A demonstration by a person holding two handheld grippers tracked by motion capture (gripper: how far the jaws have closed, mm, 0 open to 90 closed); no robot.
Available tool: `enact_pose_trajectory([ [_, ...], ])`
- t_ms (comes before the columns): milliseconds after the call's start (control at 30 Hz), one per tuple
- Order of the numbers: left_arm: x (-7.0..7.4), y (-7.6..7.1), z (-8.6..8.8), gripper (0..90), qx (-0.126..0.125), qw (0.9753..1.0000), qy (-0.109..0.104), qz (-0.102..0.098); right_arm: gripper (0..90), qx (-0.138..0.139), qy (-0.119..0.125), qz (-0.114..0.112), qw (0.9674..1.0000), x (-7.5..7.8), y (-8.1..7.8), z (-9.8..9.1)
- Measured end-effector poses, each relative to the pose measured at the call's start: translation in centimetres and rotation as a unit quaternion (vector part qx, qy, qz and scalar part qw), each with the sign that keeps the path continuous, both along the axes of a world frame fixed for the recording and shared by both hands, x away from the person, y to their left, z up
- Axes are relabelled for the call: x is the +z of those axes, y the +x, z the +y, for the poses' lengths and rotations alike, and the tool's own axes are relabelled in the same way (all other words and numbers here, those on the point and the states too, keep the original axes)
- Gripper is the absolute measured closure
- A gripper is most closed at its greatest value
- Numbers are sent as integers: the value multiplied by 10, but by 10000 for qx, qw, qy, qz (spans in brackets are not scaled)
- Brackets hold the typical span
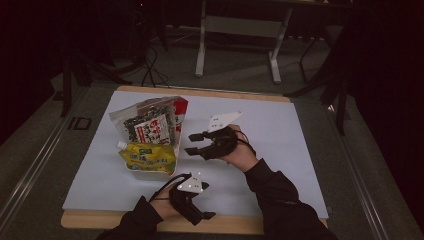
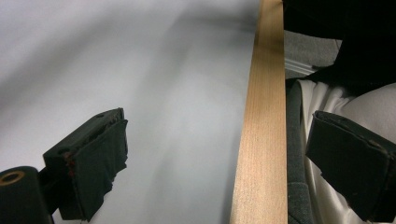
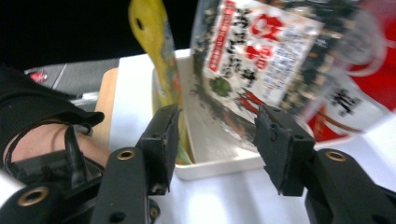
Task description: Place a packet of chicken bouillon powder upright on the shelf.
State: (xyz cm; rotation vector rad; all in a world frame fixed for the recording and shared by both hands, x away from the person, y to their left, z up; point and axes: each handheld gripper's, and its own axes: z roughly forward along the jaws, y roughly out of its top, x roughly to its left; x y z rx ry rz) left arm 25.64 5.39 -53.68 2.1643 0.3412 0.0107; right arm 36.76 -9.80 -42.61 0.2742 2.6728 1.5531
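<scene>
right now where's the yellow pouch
In the high view the yellow pouch stands in the white tray left of centre, in front of the seaweed bag.

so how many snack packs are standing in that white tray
3: a yellow spouted pouch at the near end, a seaweed pack in the middle, a red pack behind it. Smaller ones could be hidden behind these.

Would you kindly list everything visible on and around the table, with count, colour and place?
Seaweed snack bag: one, clear with dark contents and a red-white label, standing in the tray.
Yellow pouch: one, yellow, at the tray's near side.
Red packet: one, red and white, behind the seaweed bag.
Tray: one, white, table's left half.
Table: one, pale top, wooden edge.
Right gripper: black, open, beside the tray.
Left gripper: black, open, at the near edge.
</scene>
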Motion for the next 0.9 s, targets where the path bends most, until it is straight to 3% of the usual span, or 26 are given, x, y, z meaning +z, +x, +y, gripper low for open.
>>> enact_pose_trajectory([
  [100,1,0,0,70,27,10000,2,-7,395,-158,49,48,9999,-2,-1,-11],
  [367,2,-1,0,72,66,10000,-18,-5,323,-546,-197,159,9982,-27,-9,-34],
  [633,-1,0,-1,73,63,10000,12,22,191,-532,-194,366,9977,-49,-16,-56],
  [900,0,-1,-1,73,41,10000,8,15,177,-765,-222,417,9959,-69,-23,-75],
])
